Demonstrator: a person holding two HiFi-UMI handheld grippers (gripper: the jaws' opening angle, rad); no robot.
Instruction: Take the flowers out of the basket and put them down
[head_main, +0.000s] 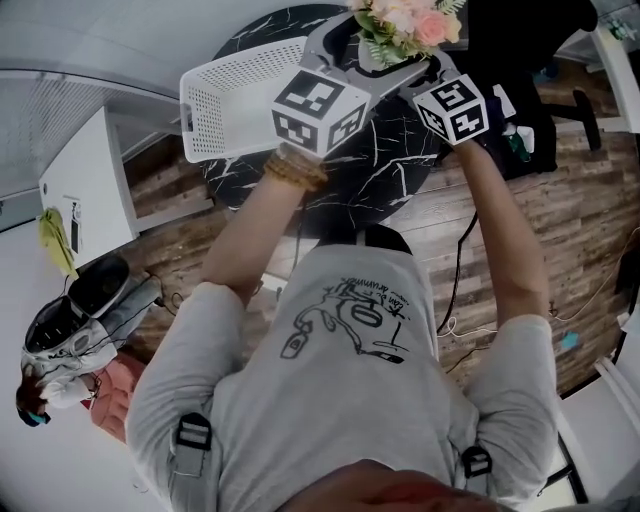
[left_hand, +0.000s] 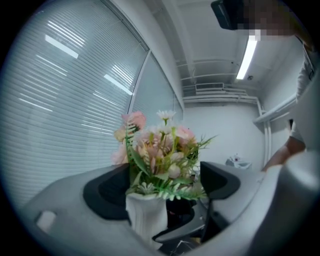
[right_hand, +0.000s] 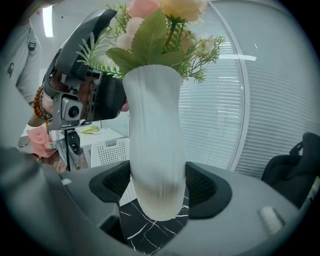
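The flowers (head_main: 405, 25) stand in a ribbed white vase (right_hand: 152, 140), up in the air over the far side of the black marbled counter (head_main: 390, 170). They are clear of the white basket (head_main: 235, 90) at the counter's left edge. The right hand-held gripper (right_hand: 155, 187) holds the vase low down, one pad on each side of its rounded lower body. The left hand-held gripper (left_hand: 165, 185) stands wide around the neck and leaves: one pad is beside the neck, while the other is apart from it with only greenery in the gap. The vase looks light, stiff and smooth, so it may slip in a loose grip or crack if set down roughly. The blooms and fronds are soft and would crush, so the vase body is the place to hold. It seems top-heavy and should go down upright
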